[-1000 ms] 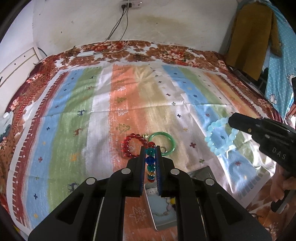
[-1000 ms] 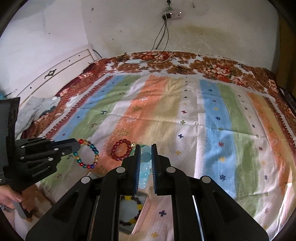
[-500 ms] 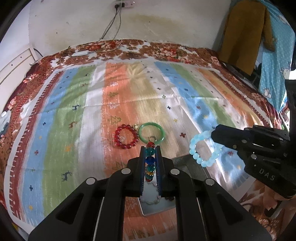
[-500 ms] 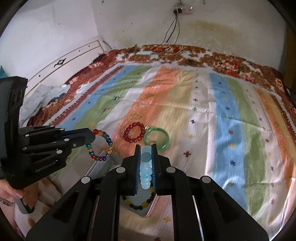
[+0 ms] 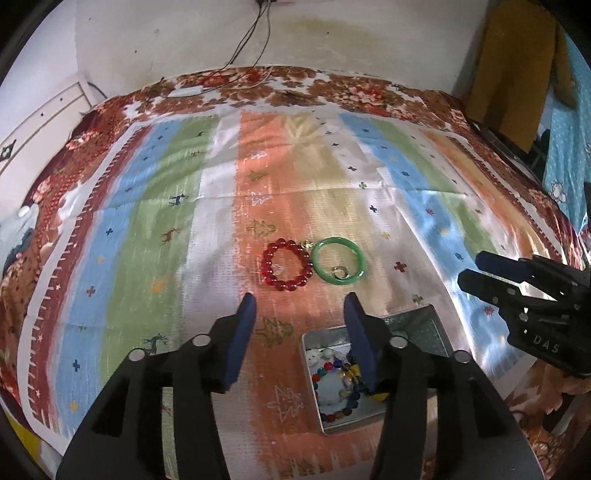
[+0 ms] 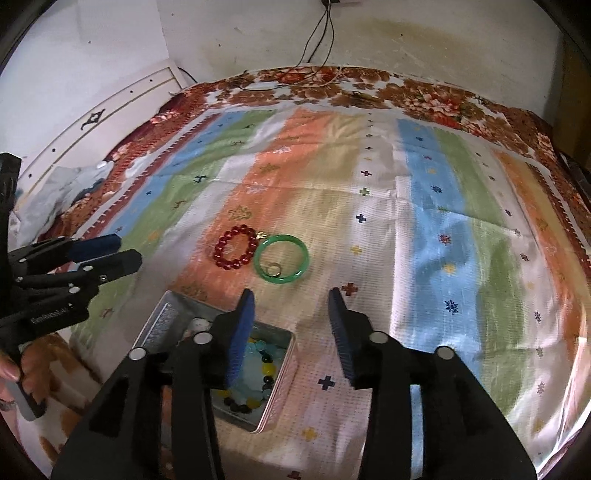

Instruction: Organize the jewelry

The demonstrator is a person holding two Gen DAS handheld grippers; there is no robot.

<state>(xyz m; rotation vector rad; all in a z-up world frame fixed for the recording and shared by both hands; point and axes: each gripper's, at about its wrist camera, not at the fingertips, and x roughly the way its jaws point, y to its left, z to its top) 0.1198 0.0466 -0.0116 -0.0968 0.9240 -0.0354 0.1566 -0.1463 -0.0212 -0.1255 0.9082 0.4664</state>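
Observation:
A metal tin sits on the striped cloth and holds several bead bracelets, among them a multicoloured one and a pale blue one. My left gripper is open and empty above the tin's left edge. My right gripper is open and empty above the tin's right edge. A red bead bracelet and a green bangle lie side by side on the cloth beyond the tin. A small ring lies inside the bangle.
The striped cloth covers a bed with a floral sheet. A white headboard stands at the left. Clothes hang at the right. A cable hangs on the back wall.
Both grippers have opened. The multicoloured bracelet and the pale blue bracelet have dropped out of them into the tin. Both grippers now sit lower, over the tin.

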